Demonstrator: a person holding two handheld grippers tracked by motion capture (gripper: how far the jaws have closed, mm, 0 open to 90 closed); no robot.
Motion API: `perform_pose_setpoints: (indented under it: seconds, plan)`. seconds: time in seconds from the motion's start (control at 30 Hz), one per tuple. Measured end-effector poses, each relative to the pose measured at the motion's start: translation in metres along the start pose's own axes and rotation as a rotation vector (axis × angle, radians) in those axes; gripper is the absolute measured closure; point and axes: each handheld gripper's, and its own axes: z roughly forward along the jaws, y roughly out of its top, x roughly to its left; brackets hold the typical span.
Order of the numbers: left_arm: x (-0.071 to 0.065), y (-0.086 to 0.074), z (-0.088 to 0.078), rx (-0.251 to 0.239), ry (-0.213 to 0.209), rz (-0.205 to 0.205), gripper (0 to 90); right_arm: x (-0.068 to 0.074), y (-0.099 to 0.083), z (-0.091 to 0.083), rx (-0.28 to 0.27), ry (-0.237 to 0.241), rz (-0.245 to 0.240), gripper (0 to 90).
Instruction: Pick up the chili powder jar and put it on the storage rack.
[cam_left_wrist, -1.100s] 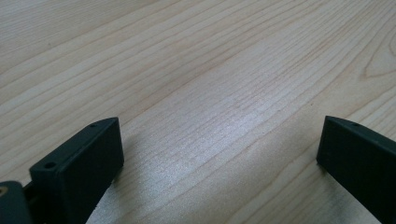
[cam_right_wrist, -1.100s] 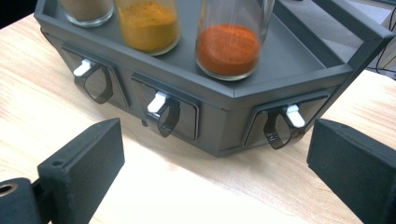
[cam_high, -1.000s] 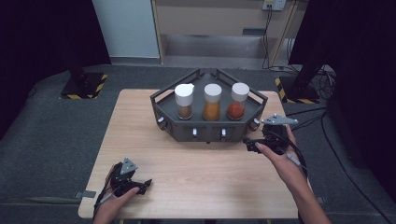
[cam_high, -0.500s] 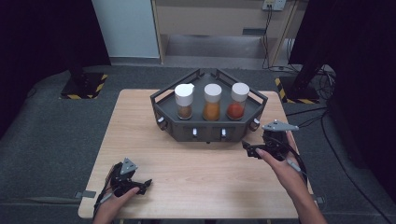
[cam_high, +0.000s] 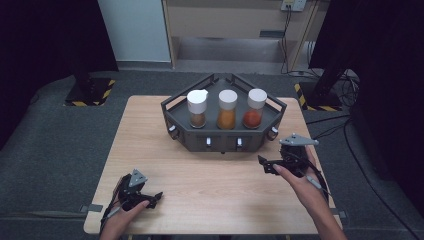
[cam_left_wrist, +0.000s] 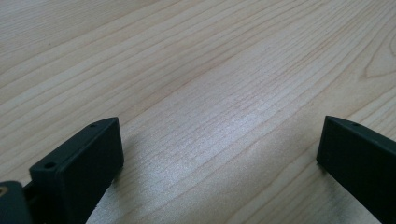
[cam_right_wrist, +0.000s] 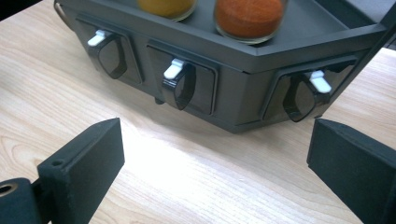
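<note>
Handles on the dark rack (cam_right_wrist: 243, 79) looked rigid and small, so we judged the middle one (cam_right_wrist: 180, 84) the best grip. Our right gripper (cam_right_wrist: 215, 158) hung wide open, empty; the left gripper (cam_left_wrist: 219, 154) likewise.

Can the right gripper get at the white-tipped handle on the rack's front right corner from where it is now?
Probably yes. The right gripper is open, its fingers spread, facing the rack; bare table lies between it and that handle, with nothing in the way.

You have a light wooden table (cam_high: 200, 150) on grey carpet floor (cam_high: 55, 150). Beyond its left corner sits a yellow-black striped stand base (cam_high: 90, 92), and black cables (cam_high: 325, 131) lie to the right.
</note>
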Motion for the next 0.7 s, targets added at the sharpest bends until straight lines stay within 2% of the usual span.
perform_pose_setpoints:
  seconds: [0.7]
  plan:
    - [0.000, 0.000, 0.000, 0.000, 0.000, 0.001, 0.0, 0.007, -0.013, 0.005, 0.013, 0.021, -0.001, 4.1]
